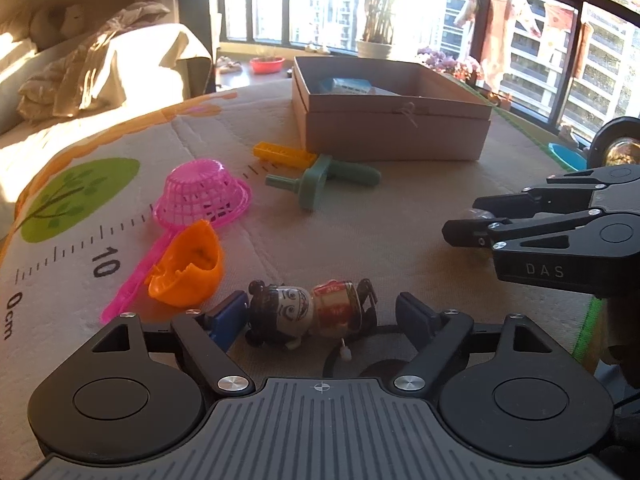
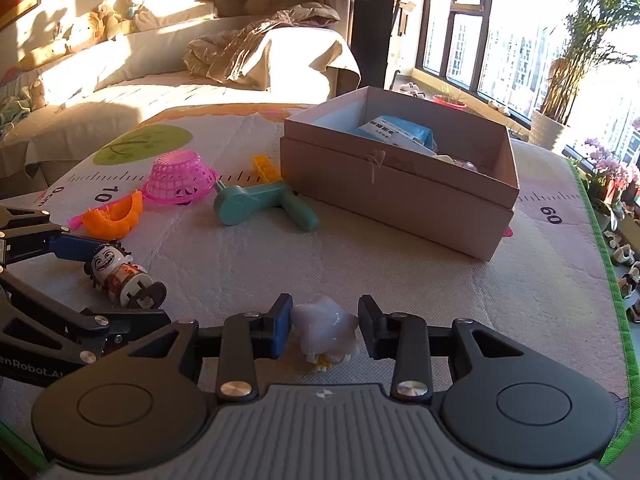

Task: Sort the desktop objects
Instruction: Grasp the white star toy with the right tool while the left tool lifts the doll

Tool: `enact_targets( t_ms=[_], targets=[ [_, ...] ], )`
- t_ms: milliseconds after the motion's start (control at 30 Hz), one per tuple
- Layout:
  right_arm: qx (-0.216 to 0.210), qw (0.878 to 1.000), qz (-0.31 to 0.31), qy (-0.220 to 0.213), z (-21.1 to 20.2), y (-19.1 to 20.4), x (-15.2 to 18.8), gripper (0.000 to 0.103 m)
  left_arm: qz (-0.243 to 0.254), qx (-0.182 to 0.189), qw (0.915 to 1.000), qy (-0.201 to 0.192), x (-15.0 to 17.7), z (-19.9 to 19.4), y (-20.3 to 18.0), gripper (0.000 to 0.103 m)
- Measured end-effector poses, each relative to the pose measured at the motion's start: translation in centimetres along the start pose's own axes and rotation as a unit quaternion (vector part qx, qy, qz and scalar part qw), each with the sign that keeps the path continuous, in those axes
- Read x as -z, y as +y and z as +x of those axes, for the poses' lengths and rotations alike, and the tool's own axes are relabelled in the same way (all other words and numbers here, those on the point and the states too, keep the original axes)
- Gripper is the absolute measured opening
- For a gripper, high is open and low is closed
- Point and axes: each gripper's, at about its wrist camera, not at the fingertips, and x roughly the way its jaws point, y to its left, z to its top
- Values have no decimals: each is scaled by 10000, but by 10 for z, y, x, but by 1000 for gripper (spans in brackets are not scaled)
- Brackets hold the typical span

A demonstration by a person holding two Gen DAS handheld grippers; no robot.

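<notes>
The small plastic wind-up doll with a painted grinning face (image 1: 310, 314) lies on its side on the bench, long axis crosswise between the left claw's (image 1: 320, 316) fingers, head toward the blue pad. That claw is wide open, gripping nothing. The right claw (image 2: 325, 326) stands partly open around a pale lilac glossy figurine (image 2: 326, 330), blue pad touching it. Ahead sits the open cardboard box (image 2: 400, 188).
</notes>
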Motion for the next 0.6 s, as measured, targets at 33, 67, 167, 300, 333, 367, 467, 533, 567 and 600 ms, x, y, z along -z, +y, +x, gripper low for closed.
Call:
enact_targets(
  t_ms=[33,67,167,300,333,367,467,533,567,600],
  targets=[
    [7,10000,13,-20,-2,-2,0,36,-39,-38,10000,35,-1,1,0,84],
    [6,10000,31,-45,-5,-4,0,36,-82,-70,9999,64,-2,2,1,82],
    [-68,9999,110,-101,-13,-10,-1,35,-96,-175,9998,82,-6,1,1,72],
    [-156,9994,263,-165,-24,-22,-5,25,15,-175,9998,10,-12,-4,-3,71],
    [-171,9992,321,-173,-26,-25,-7,25,80,-163,9998,-48,-14,-6,-6,71],
    [-204,9989,368,-199,-28,-28,-9,25,162,-142,9997,-144,-18,-10,-9,71],
    [-293,9979,506,-283,-34,-39,-15,25,412,-84,9978,-519,-36,-21,-18,71],
    [-299,9975,549,-329,-35,-44,-16,25,555,-36,9956,-751,-55,-24,-23,71],
    [-290,9974,562,-352,-35,-46,-16,25,637,-23,9940,-885,-66,-24,-26,71],
    [-276,9973,581,-365,-34,-47,-16,25,708,-22,9923,-1019,-78,-22,-30,71]
  ],
)
